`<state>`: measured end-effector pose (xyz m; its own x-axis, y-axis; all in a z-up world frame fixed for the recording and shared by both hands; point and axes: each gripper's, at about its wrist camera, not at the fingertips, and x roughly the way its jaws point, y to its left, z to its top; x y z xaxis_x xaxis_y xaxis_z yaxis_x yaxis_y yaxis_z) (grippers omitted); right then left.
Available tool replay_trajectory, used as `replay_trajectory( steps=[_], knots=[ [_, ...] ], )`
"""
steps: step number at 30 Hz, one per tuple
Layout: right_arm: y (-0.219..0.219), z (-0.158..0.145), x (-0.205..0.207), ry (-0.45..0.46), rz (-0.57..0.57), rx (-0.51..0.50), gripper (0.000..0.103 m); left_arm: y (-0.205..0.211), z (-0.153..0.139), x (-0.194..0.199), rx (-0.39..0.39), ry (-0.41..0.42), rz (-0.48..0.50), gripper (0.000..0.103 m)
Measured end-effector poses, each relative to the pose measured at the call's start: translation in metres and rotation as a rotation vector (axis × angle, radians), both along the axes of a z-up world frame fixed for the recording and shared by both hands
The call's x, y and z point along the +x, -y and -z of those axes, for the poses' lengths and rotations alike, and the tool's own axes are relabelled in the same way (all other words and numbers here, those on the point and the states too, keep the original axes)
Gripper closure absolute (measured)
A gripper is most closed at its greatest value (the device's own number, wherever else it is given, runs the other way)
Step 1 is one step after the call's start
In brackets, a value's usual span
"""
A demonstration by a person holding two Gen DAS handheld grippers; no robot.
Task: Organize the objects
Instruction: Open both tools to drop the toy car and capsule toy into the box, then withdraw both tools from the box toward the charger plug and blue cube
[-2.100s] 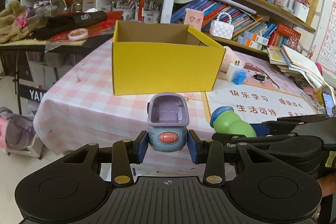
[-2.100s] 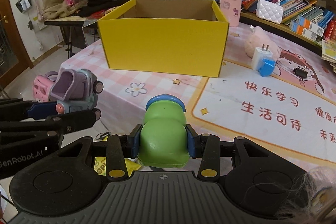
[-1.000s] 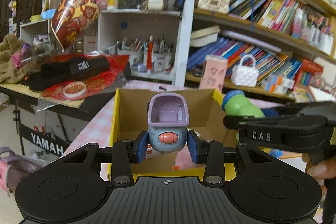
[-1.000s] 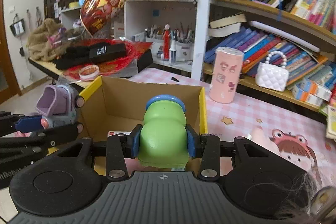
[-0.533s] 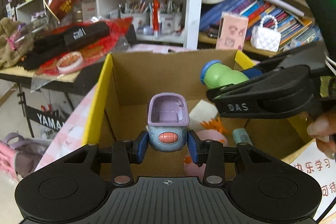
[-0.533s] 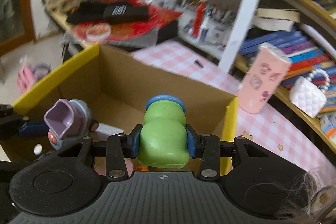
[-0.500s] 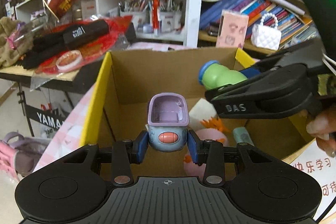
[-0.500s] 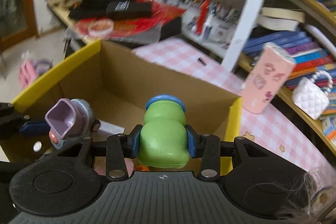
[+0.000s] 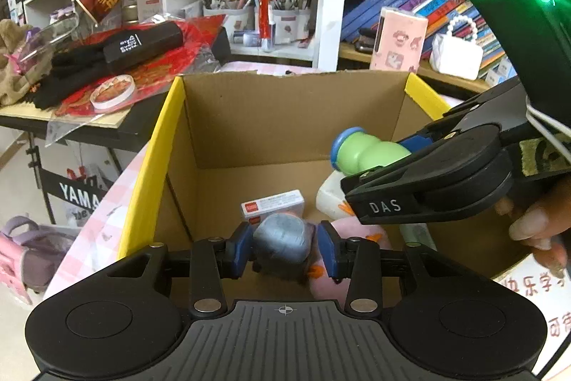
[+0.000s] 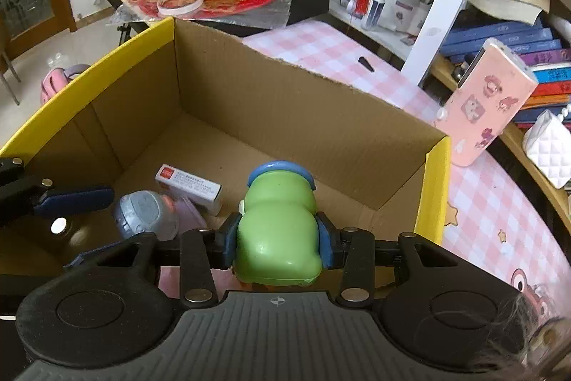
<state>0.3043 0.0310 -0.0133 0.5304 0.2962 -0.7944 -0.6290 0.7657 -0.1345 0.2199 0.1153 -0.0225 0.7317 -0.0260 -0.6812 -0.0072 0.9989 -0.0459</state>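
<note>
A yellow cardboard box (image 9: 153,145) stands open on the pink checked table; it also shows in the right wrist view (image 10: 433,188). My left gripper (image 9: 283,247) is over the box with its jaws parted, and the grey-blue and purple toy (image 9: 282,243) tips down between them, blurred; it also shows in the right wrist view (image 10: 146,215), beside the left finger (image 10: 71,199). My right gripper (image 10: 278,240) is shut on a green toy with a blue cap (image 10: 280,227), above the box's right side; the toy shows in the left wrist view (image 9: 367,150).
Inside the box lie a white and red carton (image 9: 273,206), a white object (image 9: 330,199) and a pink plush (image 9: 353,238). A pink printed bottle (image 10: 489,102) stands behind the box. A cluttered side table (image 9: 107,84) and bookshelves (image 9: 428,6) lie beyond.
Both grippers have dipped lower over the box. My left gripper's jaws have parted and the grey-blue and purple toy has tipped forward and down. The green toy stays gripped.
</note>
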Motion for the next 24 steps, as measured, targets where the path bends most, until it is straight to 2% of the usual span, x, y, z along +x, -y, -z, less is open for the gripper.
replay_trajectory(
  steps=[2,3,5,7,10,13,19,24],
  knots=[
    [0.003,-0.005,-0.004,0.038,0.000,0.030,0.048,-0.001,-0.004,-0.002,-0.013,0.025,-0.003,0.056],
    [0.005,-0.007,-0.006,0.055,0.002,0.050,0.046,-0.002,-0.007,-0.005,-0.023,0.042,-0.001,0.053],
    [0.010,-0.014,-0.012,0.081,0.024,0.092,0.045,-0.003,-0.012,-0.010,-0.027,0.076,-0.007,0.052],
    [0.016,-0.024,-0.022,0.120,0.046,0.136,0.043,-0.003,-0.019,-0.017,-0.025,0.110,-0.007,0.039],
    [0.025,-0.041,-0.041,0.204,0.077,0.181,0.039,-0.004,-0.031,-0.031,-0.011,0.171,-0.014,0.035],
    [0.036,-0.055,-0.061,0.268,0.124,0.221,0.036,-0.009,-0.042,-0.046,-0.006,0.215,-0.039,0.022],
    [0.054,-0.065,-0.102,0.318,0.253,0.294,0.033,-0.025,-0.051,-0.084,-0.016,0.271,-0.109,0.018],
    [0.057,-0.049,-0.141,0.299,0.302,0.278,0.033,-0.036,-0.042,-0.116,-0.022,0.239,-0.147,0.018]
  ],
)
